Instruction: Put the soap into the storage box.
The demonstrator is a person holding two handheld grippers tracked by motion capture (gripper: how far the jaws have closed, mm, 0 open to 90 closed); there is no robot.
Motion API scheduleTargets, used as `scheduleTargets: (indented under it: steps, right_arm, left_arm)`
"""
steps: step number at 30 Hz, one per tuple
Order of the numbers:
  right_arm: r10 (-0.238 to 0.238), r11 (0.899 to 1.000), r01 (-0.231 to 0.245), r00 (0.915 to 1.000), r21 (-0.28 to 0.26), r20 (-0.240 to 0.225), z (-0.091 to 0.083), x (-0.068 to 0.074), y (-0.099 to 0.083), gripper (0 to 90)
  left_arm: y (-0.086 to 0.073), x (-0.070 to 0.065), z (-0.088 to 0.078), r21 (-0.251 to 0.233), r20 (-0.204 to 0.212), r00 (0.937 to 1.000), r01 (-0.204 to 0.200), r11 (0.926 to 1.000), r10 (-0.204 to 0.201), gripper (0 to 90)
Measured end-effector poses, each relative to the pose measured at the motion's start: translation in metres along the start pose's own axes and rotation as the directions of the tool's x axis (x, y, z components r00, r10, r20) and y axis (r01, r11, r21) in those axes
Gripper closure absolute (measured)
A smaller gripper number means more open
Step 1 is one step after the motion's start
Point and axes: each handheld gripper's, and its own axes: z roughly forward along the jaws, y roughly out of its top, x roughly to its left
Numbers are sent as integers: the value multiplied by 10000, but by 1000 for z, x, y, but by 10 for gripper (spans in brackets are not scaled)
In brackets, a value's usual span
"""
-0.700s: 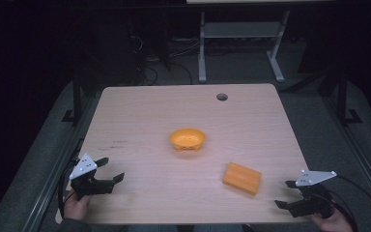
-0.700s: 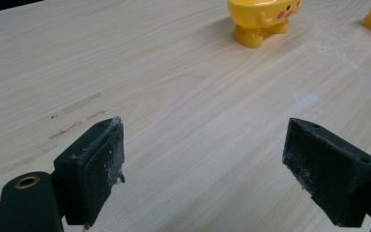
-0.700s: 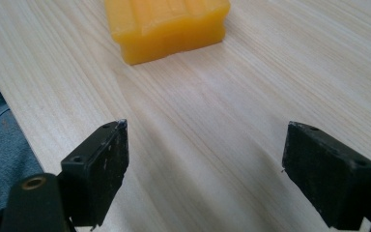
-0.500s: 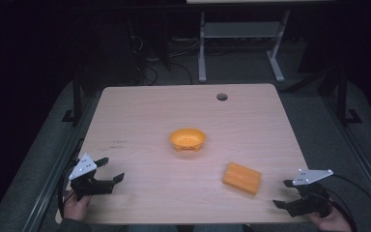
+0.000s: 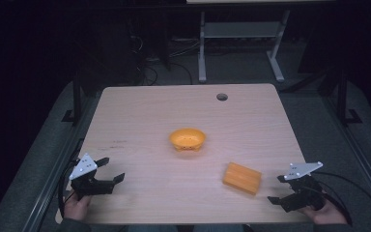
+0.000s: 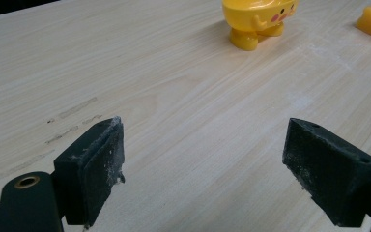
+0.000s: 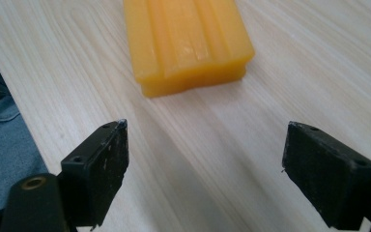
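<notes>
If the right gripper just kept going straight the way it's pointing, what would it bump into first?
Most likely the orange ridged block. In the right gripper view it lies straight ahead of the open right gripper, a little left of the middle of the gap, with bare table between. How far off it lies is hard to judge.

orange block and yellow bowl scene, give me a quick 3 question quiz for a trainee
1. True or false: the right gripper is shut on the orange block.
2. Which thing stands nearer the table's middle: A) the orange block, B) the yellow bowl?
3. Fill in: in the left gripper view, the left gripper has its jaws ____ over bare wood.

Key
1. False: in the right gripper view its jaws are wide apart, with the block lying ahead of them, untouched.
2. B.
3. Open; the bowl, on small feet, stands far ahead on the table.
</notes>
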Motion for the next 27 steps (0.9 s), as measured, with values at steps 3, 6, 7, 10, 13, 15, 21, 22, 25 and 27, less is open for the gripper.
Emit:
scheduleTargets:
  steps: [3, 6, 7, 10, 13, 15, 21, 22, 25, 27]
  right_arm:
    - [-88, 9999, 88, 10000, 58, -46, 0, 1, 6, 161]
    - [-218, 9997, 219, 9997, 89, -75, 0, 2, 12, 161]
    - [-293, 9995, 293, 9995, 85, -80, 0, 2, 17, 161]
    - [-341, 9993, 343, 9994, 155, -108, 0, 2, 22, 161]
    - [-521, 9985, 523, 9986, 166, -127, 0, 2, 27, 160]
    - [-531, 9984, 533, 9985, 170, -122, 0, 3, 28, 159]
    - [-849, 9959, 857, 9960, 291, -285, 5, 4, 42, 157]
    - [-849, 9957, 860, 9959, 337, -328, 6, 5, 44, 157]
    - [-948, 9947, 959, 9950, 379, -317, 8, 6, 48, 157]
    - [-1051, 9936, 1065, 9937, 373, -388, 10, 7, 52, 156]
  left_arm:
    - [0, -1, -1, -19, 5, 10000, 36, 10000, -35, 143]
    - [0, -1, 0, -10, 15, 10000, 61, 10000, -60, 143]
    - [0, -1, 0, -16, 13, 10000, 50, 10000, -50, 143]
    - [0, 0, 0, -39, 14, 10000, 44, 10000, -44, 143]
    - [0, 0, 0, -25, 24, 10000, 38, 10000, -38, 143]
    - [0, 0, 0, -23, 27, 10000, 33, 10000, -33, 143]
    - [0, -1, 0, -143, 37, 10000, 89, 9999, -89, 143]
    - [1, 0, 0, -144, 38, 10000, 41, 9999, -40, 143]
    - [1, -1, 0, -115, 68, 10000, 40, 9999, -39, 143]
    - [1, -1, 0, -114, 58, 10000, 20, 9999, -19, 143]
